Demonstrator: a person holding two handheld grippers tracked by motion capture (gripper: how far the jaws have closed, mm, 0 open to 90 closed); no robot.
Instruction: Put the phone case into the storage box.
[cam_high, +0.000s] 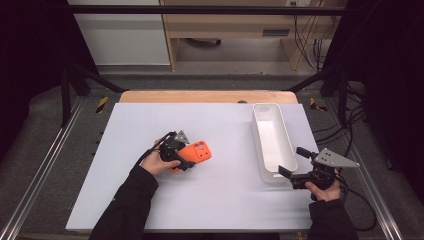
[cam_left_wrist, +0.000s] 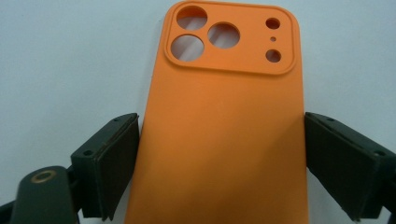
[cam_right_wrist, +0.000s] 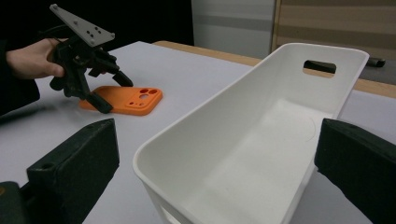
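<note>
While the orange phone case (cam_left_wrist: 219, 135) lies flat on the white counter (cam_high: 210, 195), left of centre, the left gripper (cam_high: 181, 156) straddles its lower half, jaws narrowed against both long edges and grasping it. Its camera cut-outs point away from the hand. Well apart to the right stands a long white bin (cam_high: 272, 142), with bare counter between. The right gripper (cam_high: 291, 161) waits at the bin's near end, jaws spread wide, gripping nothing.
</note>
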